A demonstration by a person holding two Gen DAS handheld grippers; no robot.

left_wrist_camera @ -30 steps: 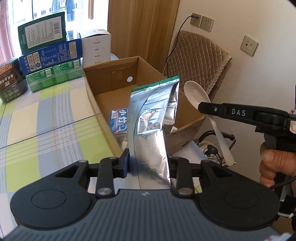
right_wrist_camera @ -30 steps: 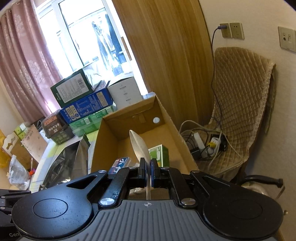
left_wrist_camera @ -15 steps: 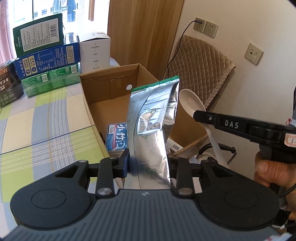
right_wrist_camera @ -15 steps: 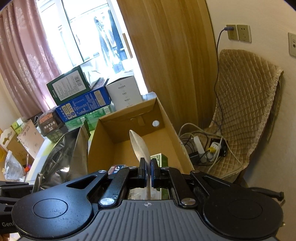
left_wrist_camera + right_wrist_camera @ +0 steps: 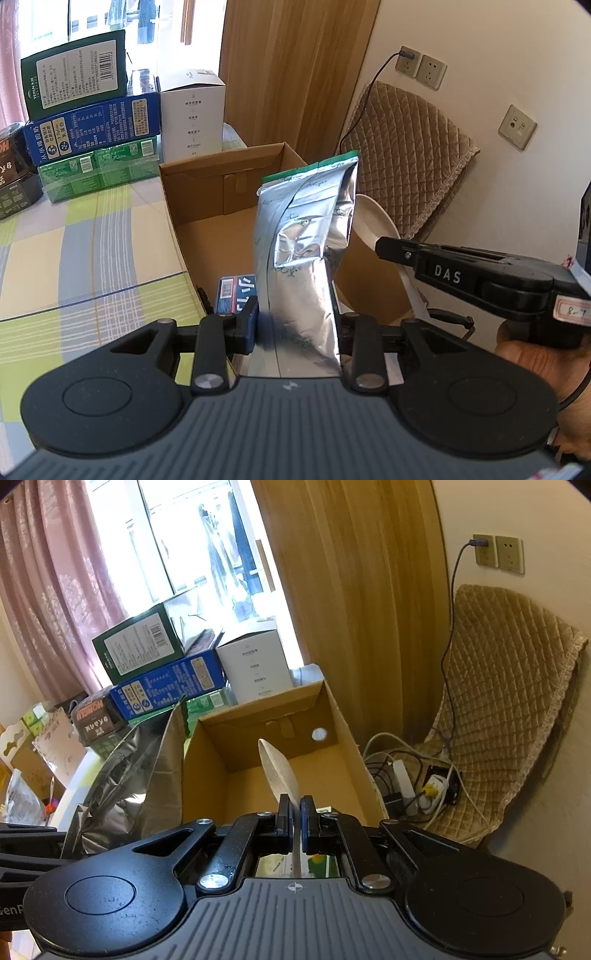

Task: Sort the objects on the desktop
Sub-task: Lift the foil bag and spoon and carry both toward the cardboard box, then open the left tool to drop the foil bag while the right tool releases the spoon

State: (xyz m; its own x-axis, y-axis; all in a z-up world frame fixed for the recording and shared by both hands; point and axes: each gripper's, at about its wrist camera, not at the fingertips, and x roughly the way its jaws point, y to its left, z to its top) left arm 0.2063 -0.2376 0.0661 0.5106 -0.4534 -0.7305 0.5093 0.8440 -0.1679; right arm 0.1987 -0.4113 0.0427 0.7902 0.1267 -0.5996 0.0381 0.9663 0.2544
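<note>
Left claw (image 5: pixel 295 328) clamped on silver foil pouch (image 5: pixel 306 251), pouch upright, centre of left wrist frame, green strip at top, held over open cardboard box (image 5: pixel 207 192). Right claw (image 5: pixel 295 825) pinched shut on handle of white plastic spoon (image 5: pixel 279 771), bowl pointing up and away, centre of right wrist frame, over same box. In left wrist frame, right claw entering from right edge, spoon bowl just behind pouch, person's hand (image 5: pixel 532 354) on grip at lower right. Blue packet (image 5: pixel 234 291) lying on box floor, lower centre, partly hidden by pouch and left claw. Green item inside box visible only as sliver under right claw, can't tell what. Box on table with striped cloth (image 5: pixel 85 236), left half of frame. Stacked cartons (image 5: pixel 92 122) upper left, white carton (image 5: pixel 192 114) beside them. Quilted brown cover (image 5: pixel 406 155) upper right, wall sockets (image 5: pixel 421 66) above, cable plugged in.
</note>
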